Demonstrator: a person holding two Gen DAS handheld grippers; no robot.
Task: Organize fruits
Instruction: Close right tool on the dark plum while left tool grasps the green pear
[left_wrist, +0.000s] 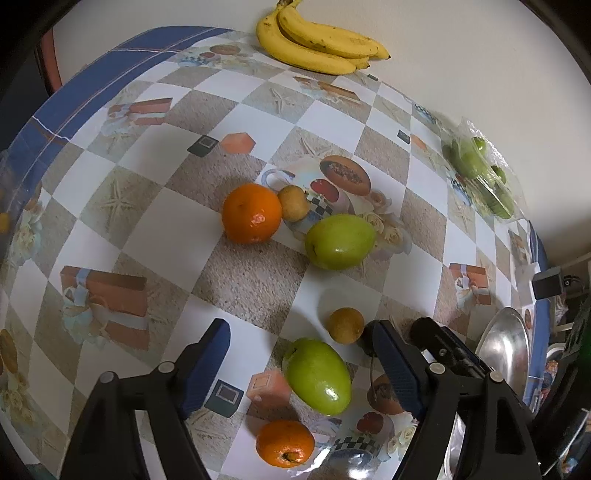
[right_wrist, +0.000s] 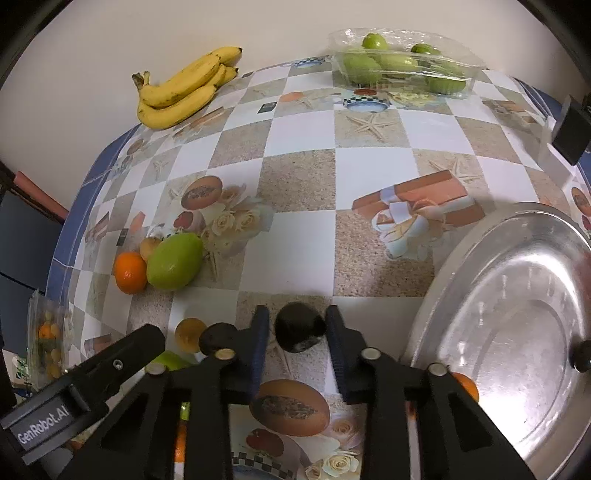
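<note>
The small round dark fruit (right_wrist: 300, 331) sits on the checked tablecloth (right_wrist: 303, 177), squeezed between the two blue pads of the right gripper (right_wrist: 297, 334). The big shiny metal tray (right_wrist: 480, 266) lies just beside it, so the right hand is nearer. The left gripper (left_wrist: 301, 354) hangs wide around a long green fruit (left_wrist: 319, 376), not touching it.

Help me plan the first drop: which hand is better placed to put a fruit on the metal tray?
Right. The right gripper is shut on the dark fruit, with the metal tray just beside it. The left gripper stands open around a green fruit, gripping nothing.
</note>
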